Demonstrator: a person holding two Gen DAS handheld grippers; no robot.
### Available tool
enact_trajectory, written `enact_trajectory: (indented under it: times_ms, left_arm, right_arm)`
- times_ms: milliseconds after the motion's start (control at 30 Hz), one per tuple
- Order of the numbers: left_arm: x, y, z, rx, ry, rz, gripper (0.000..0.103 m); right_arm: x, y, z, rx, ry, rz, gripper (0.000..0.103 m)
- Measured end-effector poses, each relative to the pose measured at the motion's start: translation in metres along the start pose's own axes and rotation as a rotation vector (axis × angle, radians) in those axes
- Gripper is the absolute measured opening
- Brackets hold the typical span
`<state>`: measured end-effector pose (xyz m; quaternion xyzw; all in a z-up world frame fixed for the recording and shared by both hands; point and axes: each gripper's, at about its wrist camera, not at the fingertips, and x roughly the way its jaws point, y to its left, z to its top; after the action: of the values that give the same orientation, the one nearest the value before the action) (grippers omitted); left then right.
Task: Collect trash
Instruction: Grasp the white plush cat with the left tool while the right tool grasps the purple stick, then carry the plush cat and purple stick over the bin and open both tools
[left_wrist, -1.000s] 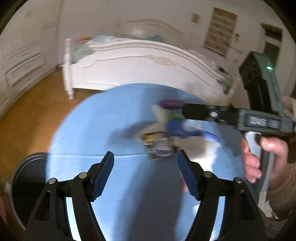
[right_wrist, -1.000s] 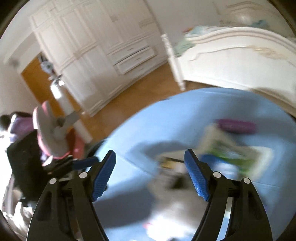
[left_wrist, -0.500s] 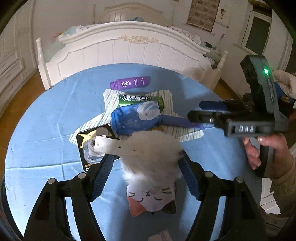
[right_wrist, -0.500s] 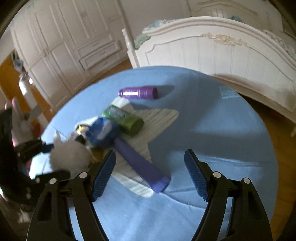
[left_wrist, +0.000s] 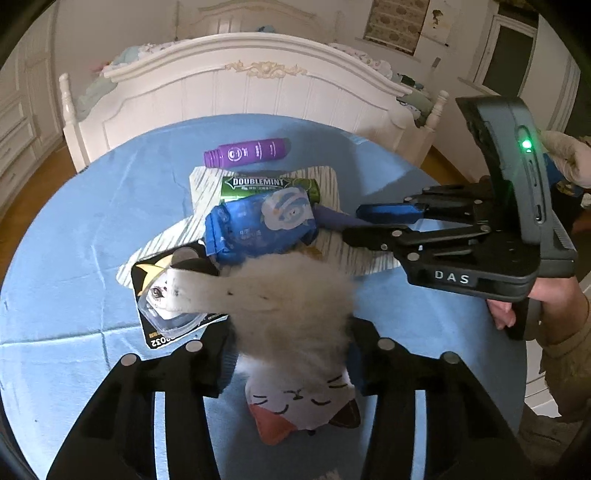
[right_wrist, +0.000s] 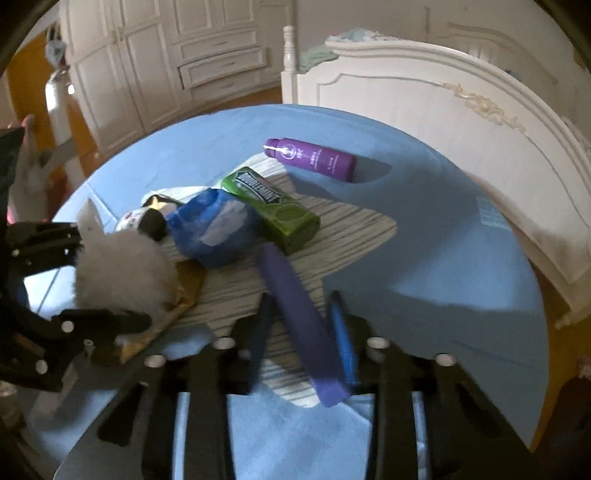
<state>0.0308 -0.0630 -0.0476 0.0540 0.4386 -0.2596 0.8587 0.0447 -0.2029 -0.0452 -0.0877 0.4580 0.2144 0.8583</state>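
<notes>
Left wrist view | left tool (left_wrist: 291, 354) clenched on fluffy plush cat (left_wrist: 295, 314) | right tool (right_wrist: 301, 332) closing around purple strip (right_wrist: 295, 314), contact unclear | risk: strip drags blue wipes pack (left_wrist: 258, 229) off table (left_wrist: 92, 221).

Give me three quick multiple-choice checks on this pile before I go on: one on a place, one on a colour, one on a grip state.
1. Where does the purple bottle lie?
A. on the far side of the pile, toward the bed
B. under the fluffy toy
C. between the left fingers

2. What colour is the Doublemint pack?
A. red
B. green
C. white

3. What is the left gripper doing?
A. open above bare cloth
C. shut on the purple bottle
B. closed around the fluffy cat toy

Answers: 1 A, the bottle lies alone on the blue tablecloth beyond the pack. 2 B, green wrapper in both views. 3 B, the fur fills the gap between its fingers.
</notes>
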Motion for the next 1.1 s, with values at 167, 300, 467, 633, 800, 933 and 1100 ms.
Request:
enact_trajectory:
  times_ms: [167,300,467,633,800,933,1100]
  left_arm:
    - [-0.010,0.005,-0.002,-0.016,-0.028,0.001,0.045]
    - [-0.025,0.013,0.000,-0.046,-0.070,-0.004,0.045]
    - [-0.049,0.018,0.004,-0.059,-0.135,0.000,0.045]
    - [-0.076,0.023,0.005,-0.063,-0.199,0.001,0.045]
    - [-0.094,0.039,-0.005,-0.094,-0.239,0.033,0.046]
    - [-0.106,0.061,-0.020,-0.139,-0.254,0.081,0.046]
    - [-0.126,0.095,-0.044,-0.211,-0.277,0.160,0.046]
  right_arm:
    - [-0.003,-0.011,-0.005,0.093,-0.010,0.054,0.017]
    - [-0.015,-0.027,-0.015,0.216,-0.055,0.132,0.017]
    - [-0.040,-0.036,-0.016,0.314,-0.153,0.172,0.017]
    - [-0.062,-0.024,-0.002,0.326,-0.225,0.215,0.017]
    - [-0.068,0.016,0.020,0.249,-0.225,0.268,0.017]
    - [-0.066,0.055,0.037,0.181,-0.212,0.305,0.017]
    - [-0.062,0.108,0.064,0.085,-0.199,0.348,0.017]
